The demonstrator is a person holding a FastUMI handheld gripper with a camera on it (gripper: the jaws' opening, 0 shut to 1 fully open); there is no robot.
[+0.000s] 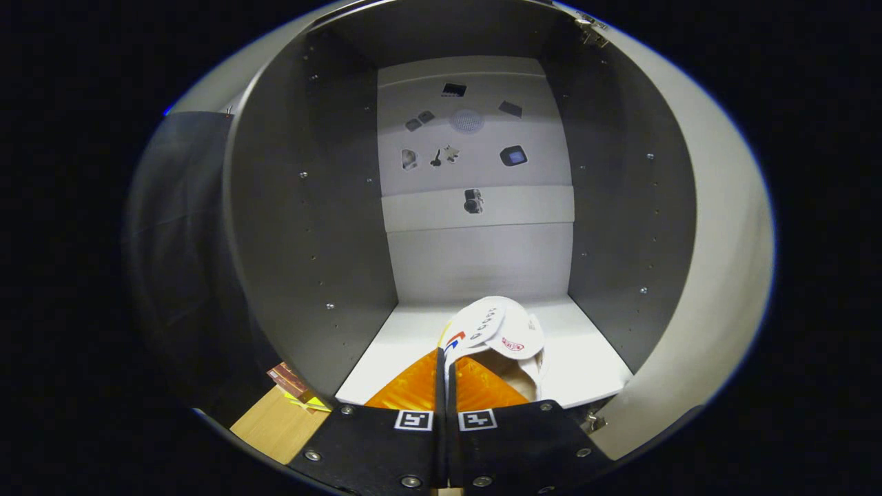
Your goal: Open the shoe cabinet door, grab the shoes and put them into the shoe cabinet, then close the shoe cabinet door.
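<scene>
Hand-held gripper [444, 375] pinched tight on a white fabric shoe [499, 334], inside the smooth grey shoe cabinet [310, 207]; logo unreadable.

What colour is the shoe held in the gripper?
White, with small red and blue marks, in the gripper view; the gripper is shut on the shoe.

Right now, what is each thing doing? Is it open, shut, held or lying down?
Shoe cabinet: open, inside showing.
Cabinet door: swung open beside the cabinet.
White shoe: held in the tongs, toe pointing into the cabinet, over the bottom shelf.
Tongs: shut on the shoe's edge.
Bottom shelf: bare around the shoe.
</scene>
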